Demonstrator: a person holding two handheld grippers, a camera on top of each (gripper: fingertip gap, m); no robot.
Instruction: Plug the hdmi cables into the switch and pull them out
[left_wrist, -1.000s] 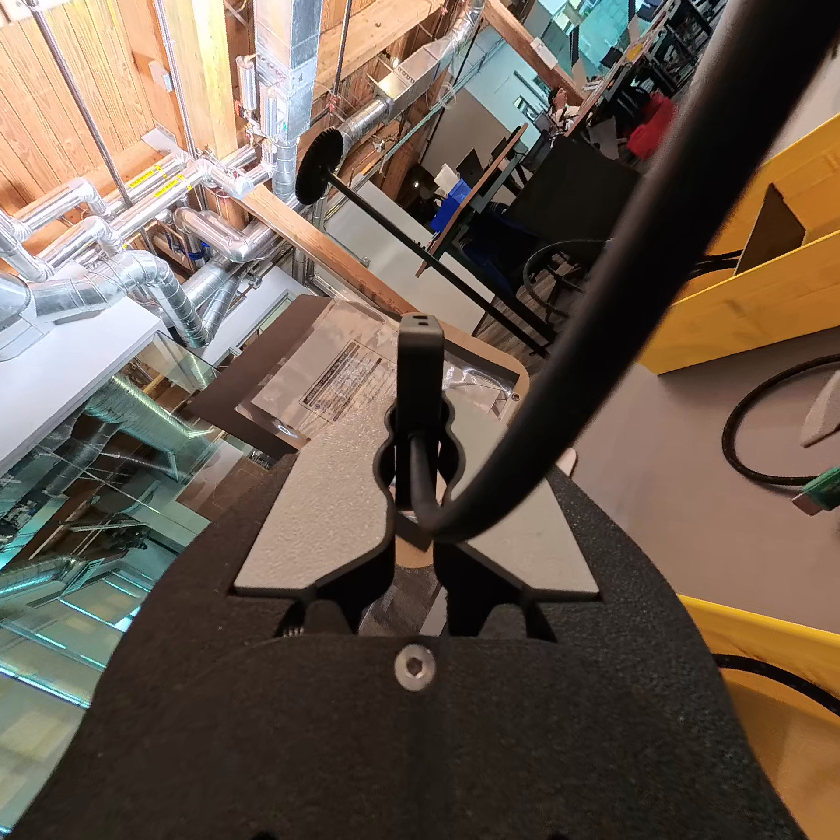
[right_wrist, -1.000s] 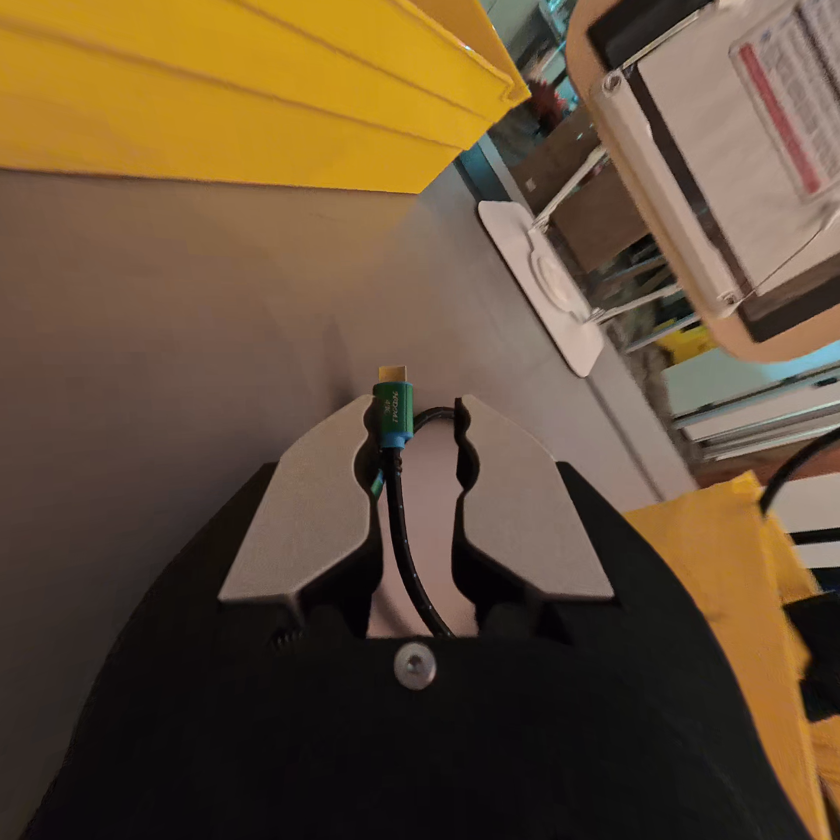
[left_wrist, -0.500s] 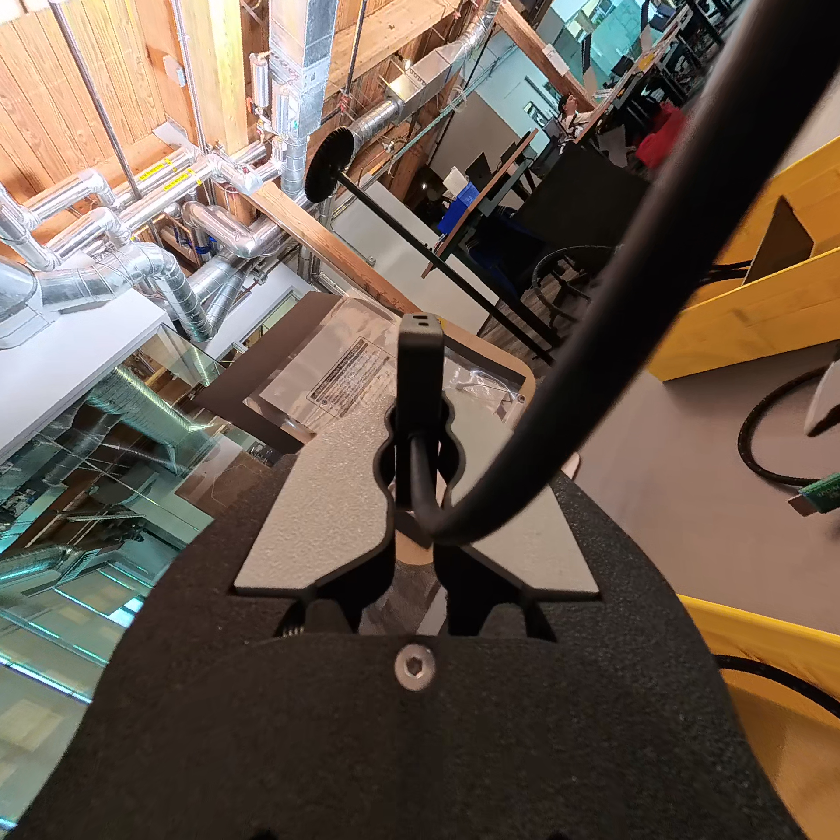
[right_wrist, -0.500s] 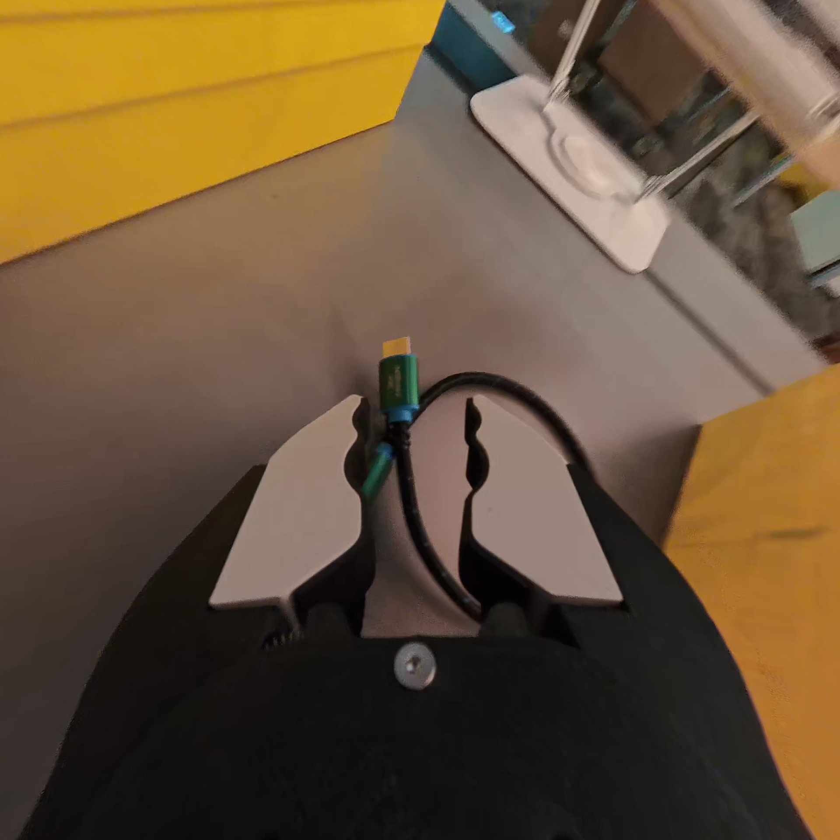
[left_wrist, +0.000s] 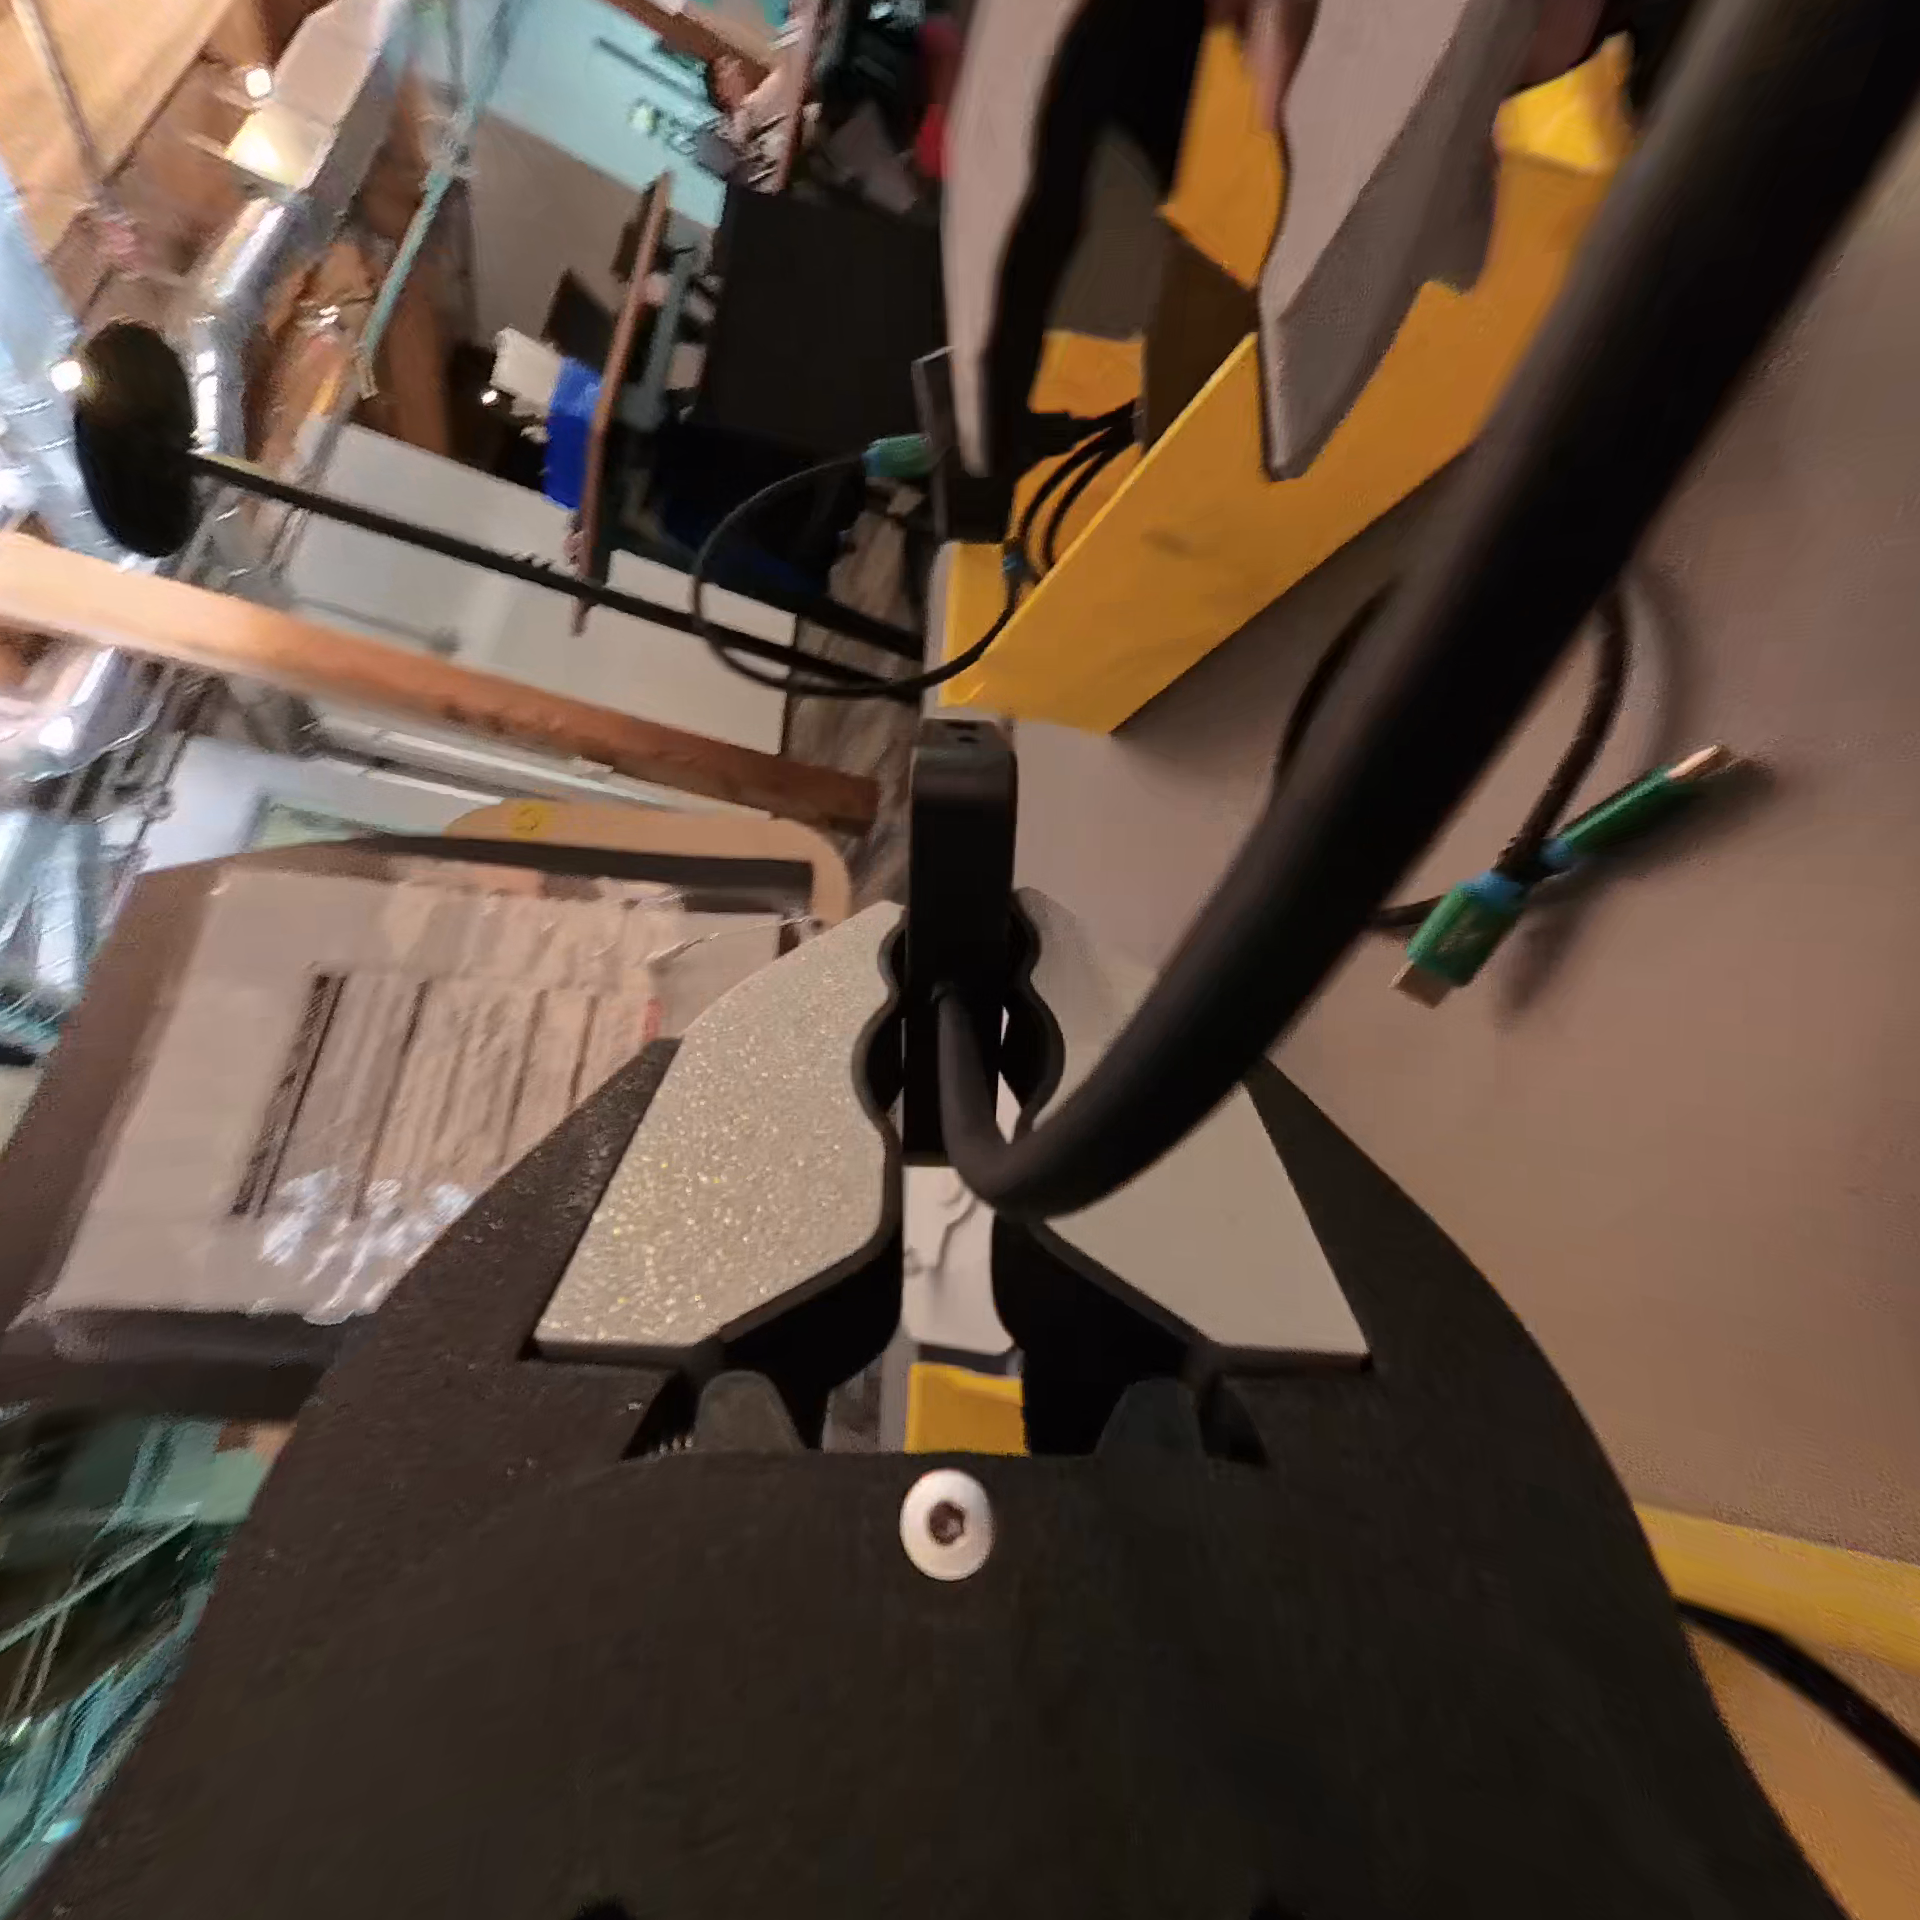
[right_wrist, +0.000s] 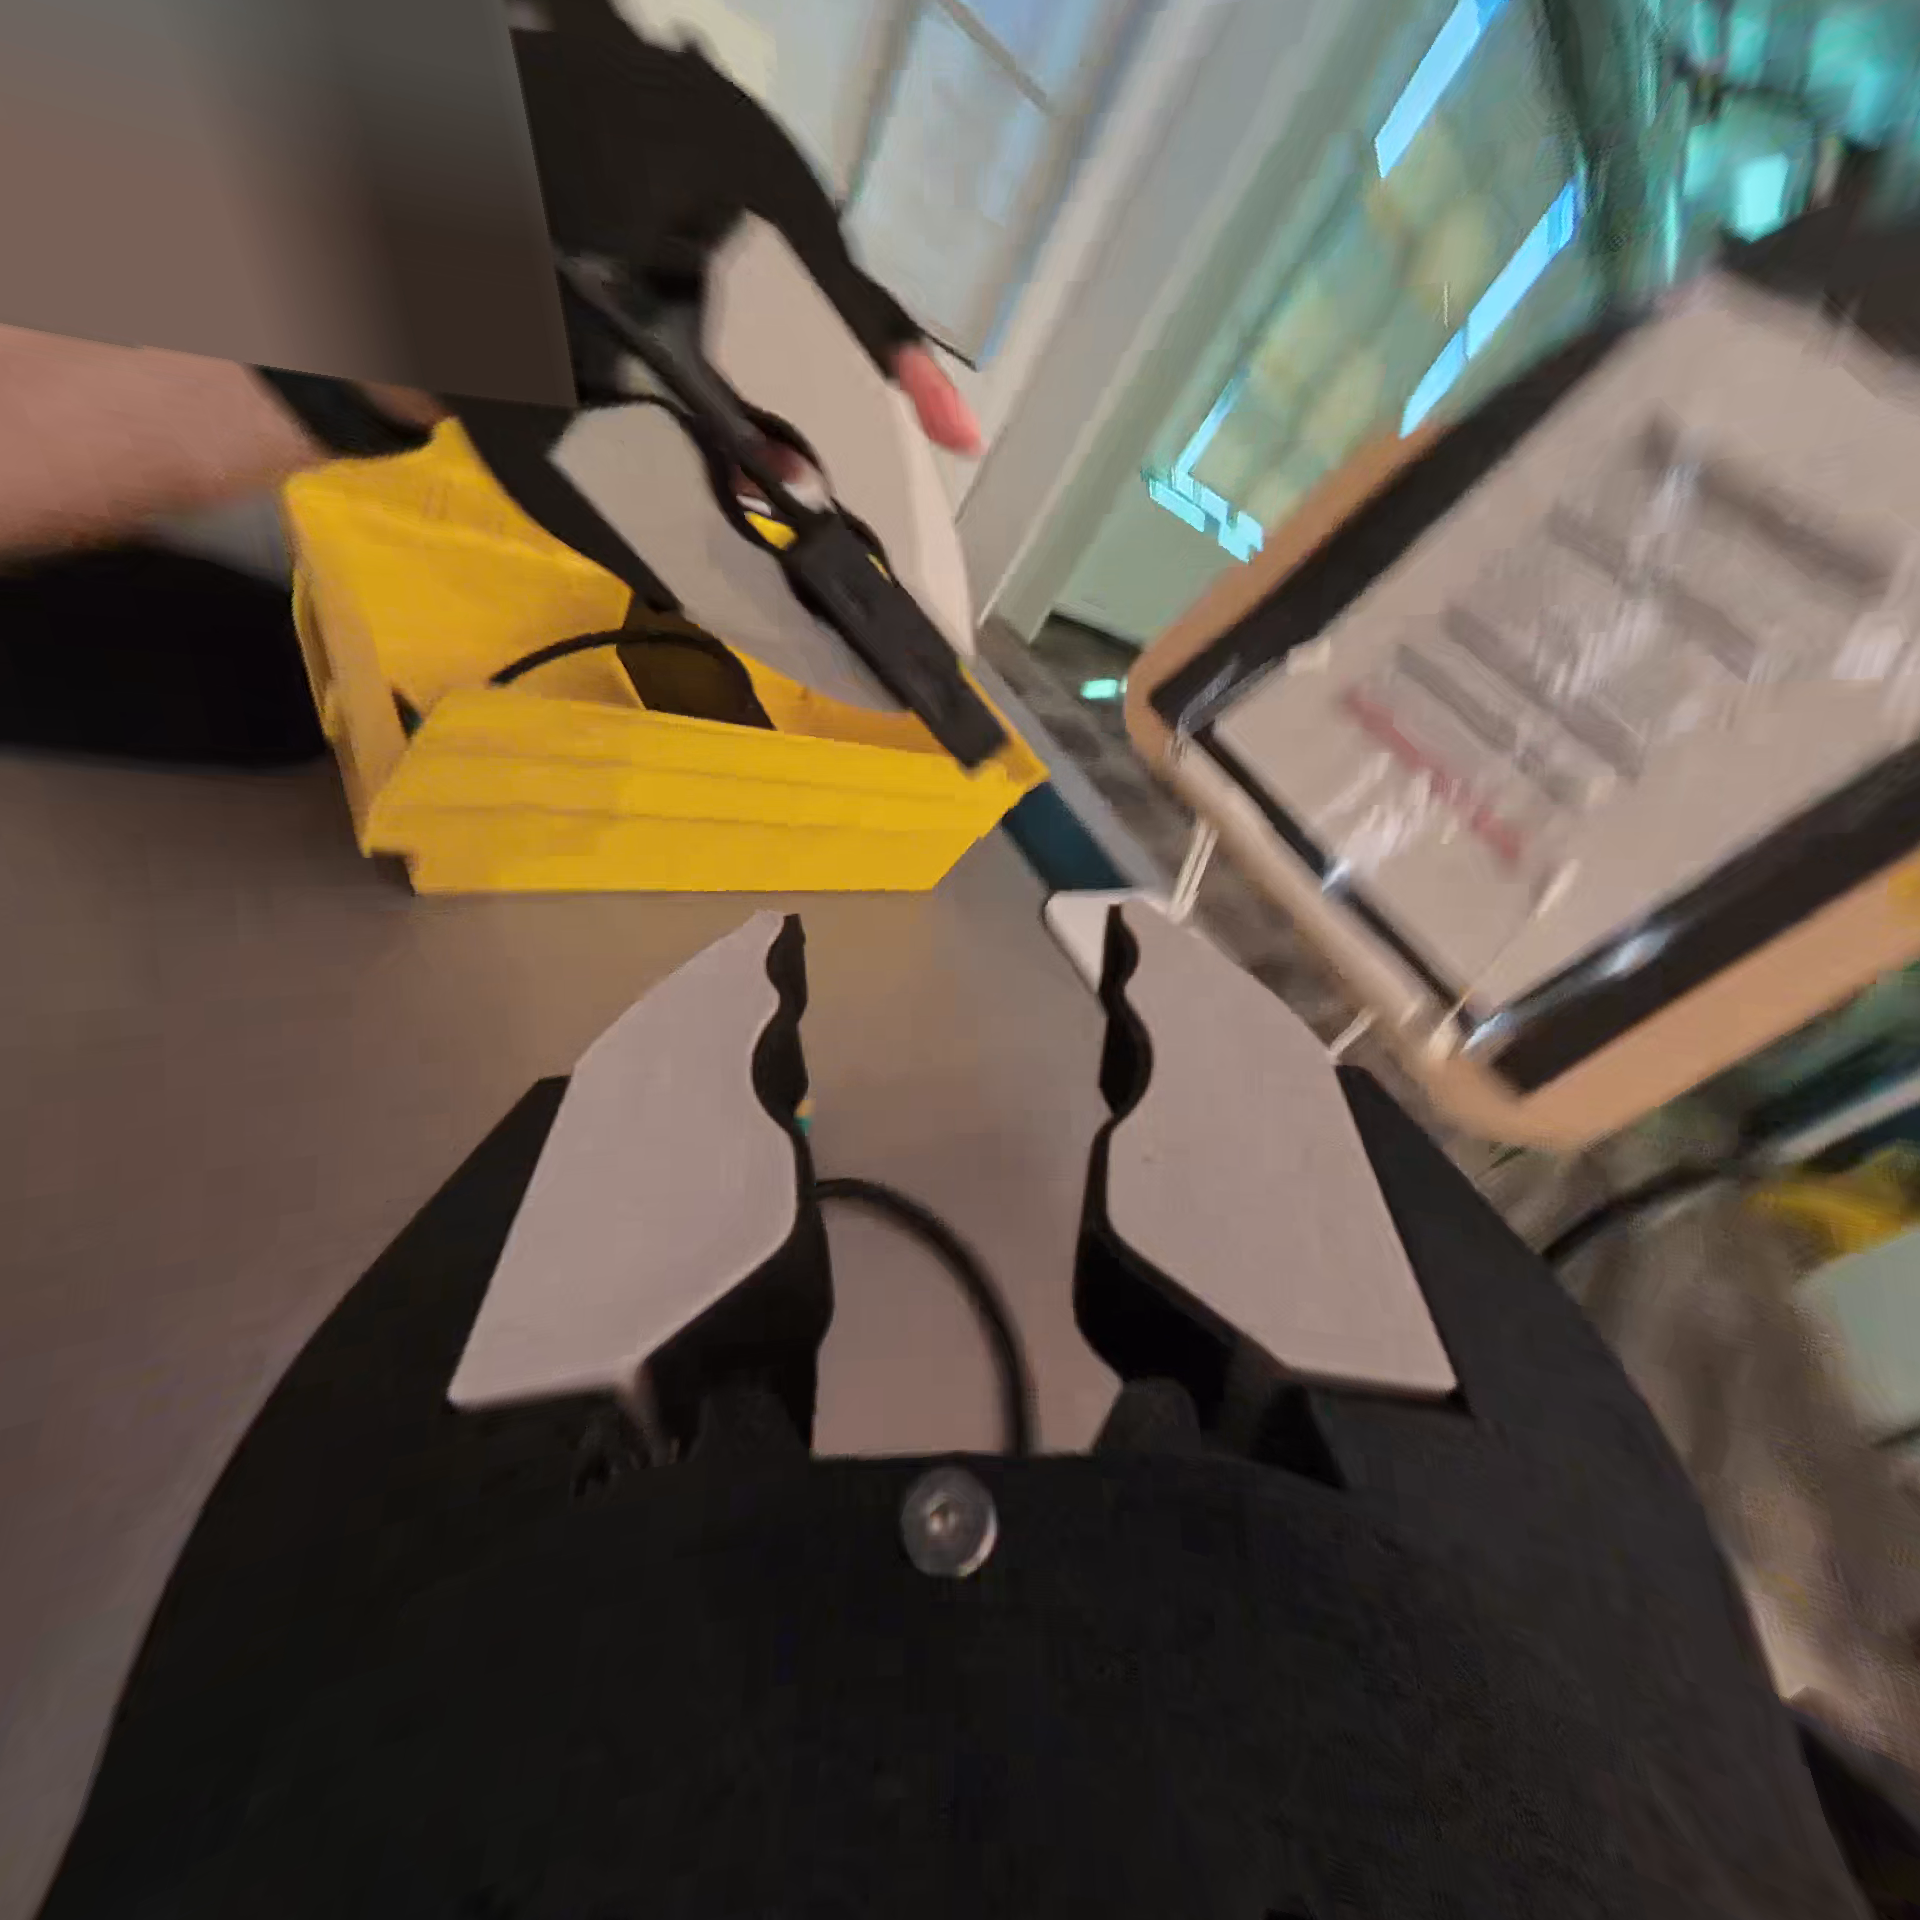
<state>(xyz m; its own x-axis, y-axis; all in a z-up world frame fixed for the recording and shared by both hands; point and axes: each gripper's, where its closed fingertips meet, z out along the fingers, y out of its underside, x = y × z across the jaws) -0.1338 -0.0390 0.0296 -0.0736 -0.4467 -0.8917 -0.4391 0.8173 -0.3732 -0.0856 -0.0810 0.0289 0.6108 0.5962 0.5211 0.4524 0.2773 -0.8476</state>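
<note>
My left gripper (left_wrist: 961, 914) is shut on a black HDMI switch (left_wrist: 961, 821). The switch's thick black cable (left_wrist: 1455, 623) loops up to the right. Two green HDMI plugs (left_wrist: 1455, 935) on thin black cables lie on the grey table (left_wrist: 1558, 1195) to the right. My right gripper (right_wrist: 948, 925) is open and empty above the table, with a thin black cable (right_wrist: 935, 1236) under its fingers. It also shows at the top of the left wrist view (left_wrist: 1132, 457). The right wrist view shows the left gripper (right_wrist: 920, 665) holding the switch (right_wrist: 873, 613) over a yellow bin (right_wrist: 675, 800).
The yellow bin (left_wrist: 1195, 540) holds more cables. Another yellow bin edge (left_wrist: 1766, 1590) is at lower right. A framed sign on a stand (right_wrist: 1558, 675) stands at the table's edge on a white base (right_wrist: 1075, 920). A person's arm (right_wrist: 125, 436) reaches in from the left. The tips of one gripper are about 8 centimeters away from the tips of the other.
My right gripper has opened, let go of the green HDMI plug and lifted away from it. My left gripper has swung down toward the table, still holding the switch.
</note>
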